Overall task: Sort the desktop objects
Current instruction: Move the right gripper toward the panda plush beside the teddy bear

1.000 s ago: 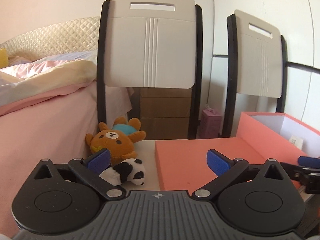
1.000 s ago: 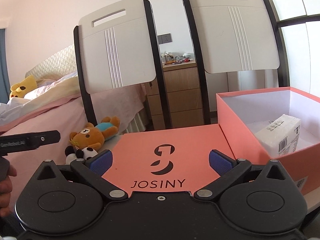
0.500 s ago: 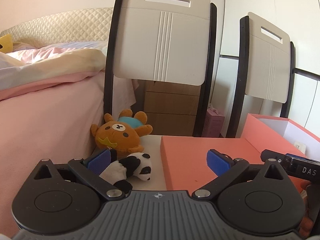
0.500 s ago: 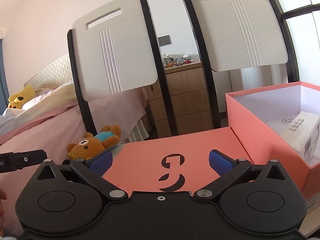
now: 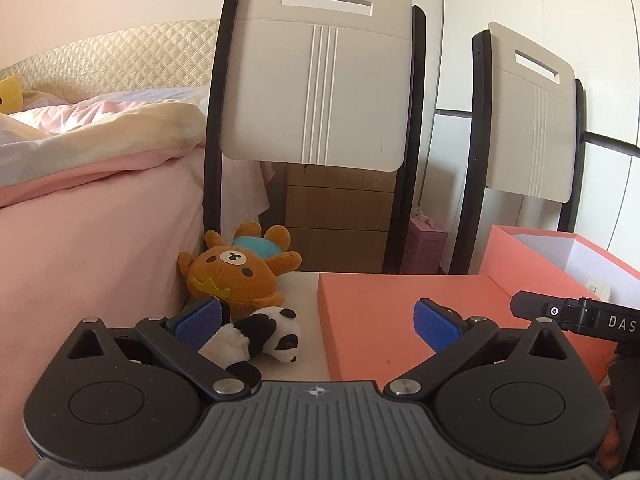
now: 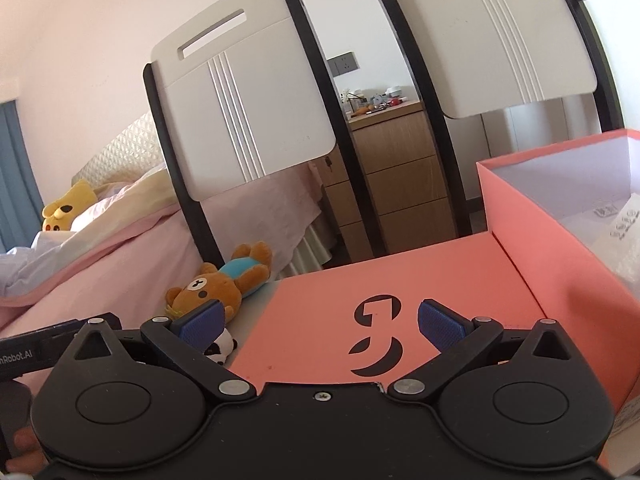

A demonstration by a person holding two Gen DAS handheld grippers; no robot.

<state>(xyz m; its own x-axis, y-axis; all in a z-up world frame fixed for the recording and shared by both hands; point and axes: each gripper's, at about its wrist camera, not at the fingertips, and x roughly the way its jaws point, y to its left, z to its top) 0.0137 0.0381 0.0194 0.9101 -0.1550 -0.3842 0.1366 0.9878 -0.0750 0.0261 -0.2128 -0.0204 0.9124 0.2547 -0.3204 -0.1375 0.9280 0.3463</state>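
A small panda plush (image 5: pixel 260 340) lies on the white table just inside my left gripper's left finger, with a brown bear plush (image 5: pixel 236 272) behind it. My left gripper (image 5: pixel 318 320) is open, straddling the panda and the edge of the salmon box lid (image 5: pixel 400 312). In the right wrist view my right gripper (image 6: pixel 320 322) is open above the lid (image 6: pixel 400 280) with its black logo. The bear (image 6: pixel 220 284) and panda (image 6: pixel 220 348) sit left of the lid. The open salmon box (image 6: pixel 560 248) at right holds white packets (image 6: pixel 616 240).
Two white chair backs (image 5: pixel 320 72) (image 5: pixel 528 128) stand behind the table. A bed with pink bedding (image 5: pixel 80 184) lies to the left, a wooden drawer unit (image 6: pixel 400 184) behind. The other gripper's body (image 5: pixel 580 316) shows at right in the left wrist view.
My left gripper has moved forward and left, so the panda and bear look nearer. My right gripper has tilted up and advanced over the lid. Both stay open.
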